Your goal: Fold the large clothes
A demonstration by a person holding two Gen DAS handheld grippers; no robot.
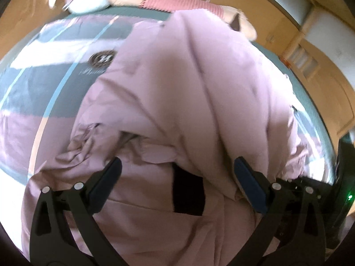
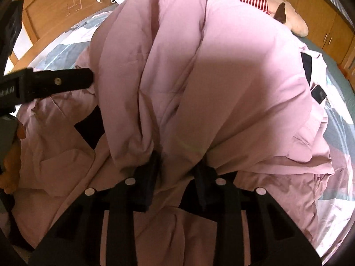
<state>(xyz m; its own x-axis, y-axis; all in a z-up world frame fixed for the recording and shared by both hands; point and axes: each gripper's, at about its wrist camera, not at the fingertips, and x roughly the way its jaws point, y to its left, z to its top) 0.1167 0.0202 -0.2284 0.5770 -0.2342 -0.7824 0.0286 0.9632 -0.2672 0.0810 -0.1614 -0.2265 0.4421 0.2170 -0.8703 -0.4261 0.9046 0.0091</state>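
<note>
The right gripper (image 2: 177,166) pinches a bunched fold of the pink coat (image 2: 199,77), which lies spread across the middle of the bed (image 2: 337,115), ready to fold over, while the left gripper (image 1: 177,177) hangs spread wide above it.

— What's lying up by the head of the bed?

— A plush toy (image 2: 295,22) in a red-striped top, and a pale blue pillow (image 1: 88,4). The bedsheet (image 1: 40,84) is grey with white blocks and a round emblem (image 1: 102,58).

— Behind it?

— Wooden cabinets (image 2: 328,33).
</note>
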